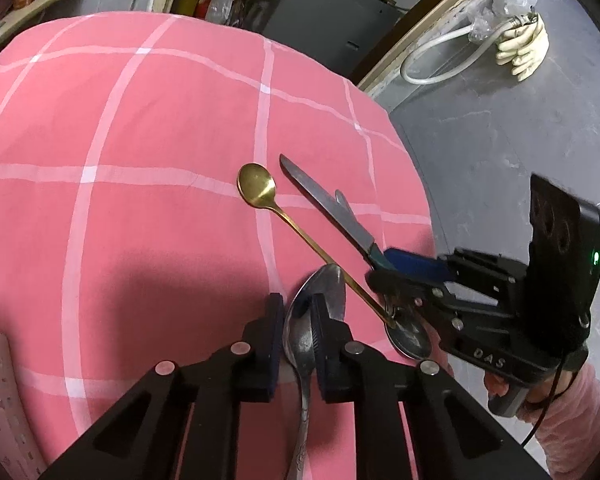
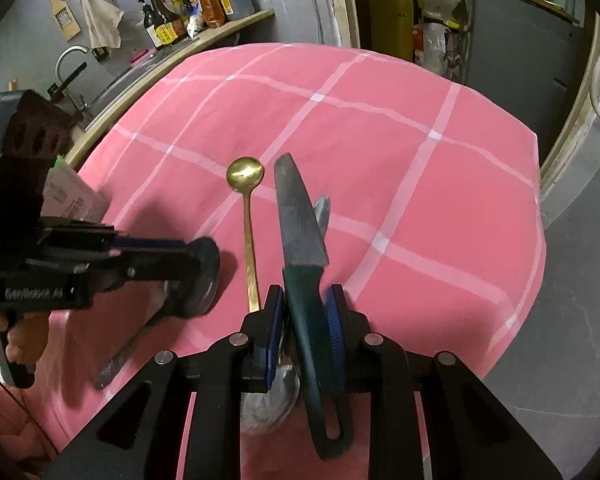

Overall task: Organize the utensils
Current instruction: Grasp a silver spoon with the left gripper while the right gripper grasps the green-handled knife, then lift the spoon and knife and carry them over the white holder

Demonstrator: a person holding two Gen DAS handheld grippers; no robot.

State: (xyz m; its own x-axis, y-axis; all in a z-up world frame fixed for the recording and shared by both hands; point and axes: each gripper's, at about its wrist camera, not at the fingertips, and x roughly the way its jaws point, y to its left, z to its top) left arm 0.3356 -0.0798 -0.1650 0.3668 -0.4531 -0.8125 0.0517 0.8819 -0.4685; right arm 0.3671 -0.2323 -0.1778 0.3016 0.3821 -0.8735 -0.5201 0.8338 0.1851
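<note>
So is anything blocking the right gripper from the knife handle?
Nothing visible: the right gripper already straddles the knife at its green handle. A steel spoon lies under the handle and the gold spoon lies beside it.

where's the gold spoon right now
The gold spoon lies on the pink checked cloth, just left of the knife in both wrist views, its bowl pointing away and its handle end running toward the right gripper.

your left wrist view looks down close along its fingers from the near edge of the pink checked tablecloth [image 1: 140, 128], your right wrist view likewise from further right, and both share the gold spoon [image 1: 256, 186] and knife [image 1: 324, 200].
</note>
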